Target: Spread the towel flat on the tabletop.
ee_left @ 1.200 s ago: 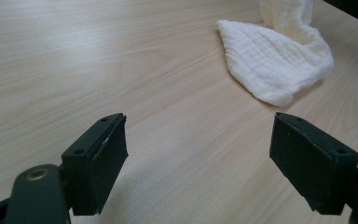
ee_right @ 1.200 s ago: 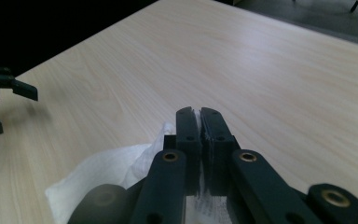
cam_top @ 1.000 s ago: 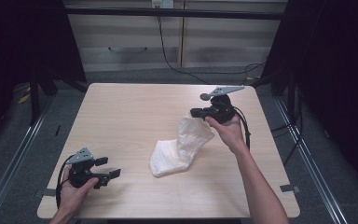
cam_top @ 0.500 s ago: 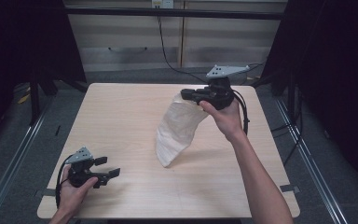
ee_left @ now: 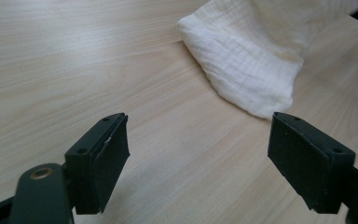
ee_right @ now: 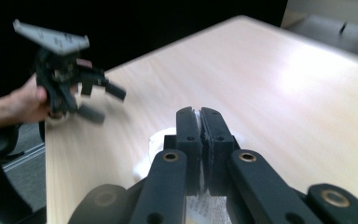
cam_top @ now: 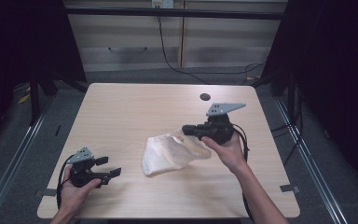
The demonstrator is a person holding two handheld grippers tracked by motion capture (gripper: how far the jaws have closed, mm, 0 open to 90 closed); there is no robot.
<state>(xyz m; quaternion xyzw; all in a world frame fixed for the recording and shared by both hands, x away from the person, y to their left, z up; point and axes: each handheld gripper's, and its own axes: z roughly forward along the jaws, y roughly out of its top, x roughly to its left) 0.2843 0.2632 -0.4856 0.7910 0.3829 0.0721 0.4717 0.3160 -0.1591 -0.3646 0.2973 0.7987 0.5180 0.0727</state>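
white crinkly cloth (cam_top: 172, 153) pinched in r gripper (cam_top: 189, 130) jaws; wood-grain table (cam_top: 135, 112)

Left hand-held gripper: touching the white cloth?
Apart. The left gripper view shows the left hand-held gripper with open jaws and bare table between them and the white cloth.

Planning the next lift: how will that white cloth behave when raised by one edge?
Probably floppy: the white cloth sags in folds below the right gripper, shut on its edge. Likely light, held by a thin pinch. Its crinkled weave suggests little slipping.
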